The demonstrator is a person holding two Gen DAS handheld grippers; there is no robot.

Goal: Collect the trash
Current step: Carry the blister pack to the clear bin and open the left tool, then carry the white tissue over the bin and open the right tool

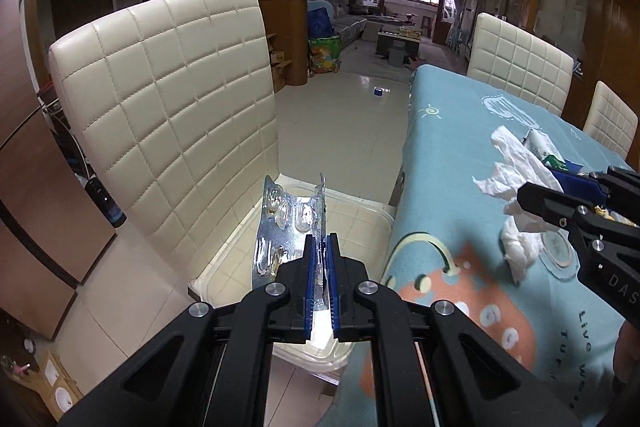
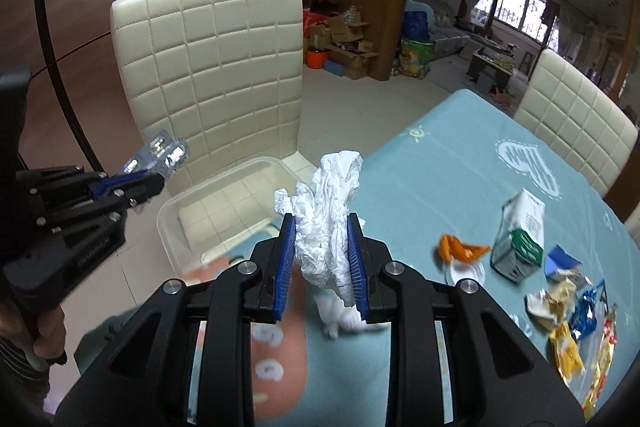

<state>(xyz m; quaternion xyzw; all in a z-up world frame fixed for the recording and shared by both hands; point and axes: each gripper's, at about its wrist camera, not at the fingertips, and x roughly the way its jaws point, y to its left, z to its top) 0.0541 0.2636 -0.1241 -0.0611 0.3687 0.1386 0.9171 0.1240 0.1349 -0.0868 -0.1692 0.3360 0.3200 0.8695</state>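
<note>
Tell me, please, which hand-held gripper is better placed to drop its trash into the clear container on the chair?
Left. The left hand-held gripper holds the blister pack directly above the clear container. The right hand-held gripper, clamped on the crumpled tissue, is over the tablecloth, beside the container.

Black fingers [image 1: 310, 279], blue ribbed pads [image 2: 285, 267]

A silver pill blister pack [image 1: 286, 227], folded and mostly emptied, stands upright above a clear plastic bin [image 1: 372, 211] on a cream chair seat, left of the table. A crumpled white tissue [image 2: 328, 223] is raised over the blue tablecloth. A milk carton [image 2: 520, 235] and crumpled wrappers [image 2: 568, 319] lie far right.
</note>
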